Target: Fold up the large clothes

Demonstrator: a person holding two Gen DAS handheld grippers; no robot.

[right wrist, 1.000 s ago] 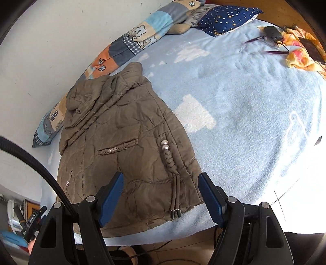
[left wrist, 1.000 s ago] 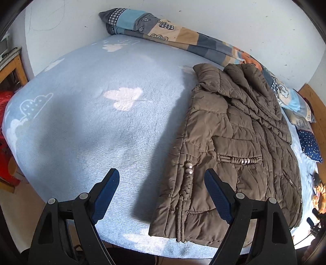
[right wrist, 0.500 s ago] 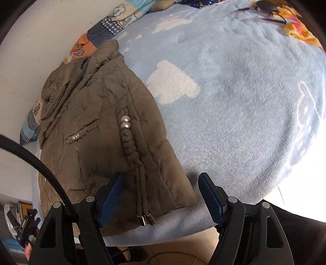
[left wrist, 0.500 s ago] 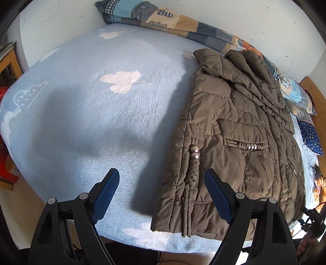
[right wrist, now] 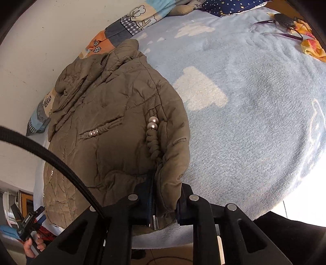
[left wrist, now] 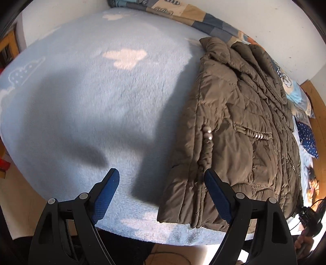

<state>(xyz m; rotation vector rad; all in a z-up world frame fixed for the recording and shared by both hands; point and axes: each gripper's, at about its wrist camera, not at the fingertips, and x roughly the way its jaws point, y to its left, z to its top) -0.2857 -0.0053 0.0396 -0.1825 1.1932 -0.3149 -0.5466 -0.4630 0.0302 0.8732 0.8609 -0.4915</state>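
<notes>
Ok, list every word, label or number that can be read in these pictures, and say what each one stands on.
No text here can be read for certain.
Black device held in a hand, low left in the right wrist view: white lettering, too small to read.
Patchwork quilt: dark marks at the picture's top edge, cut off, unreadable.
Brown padded jacket: no text.

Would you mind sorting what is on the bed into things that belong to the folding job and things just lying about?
Belongs to the job:
- brown padded jacket
- right gripper, closing on the jacket's hem corner
- left gripper, open

Lying about:
- patchwork quilt
- starry navy pillow
- glasses
- orange cloth
</notes>
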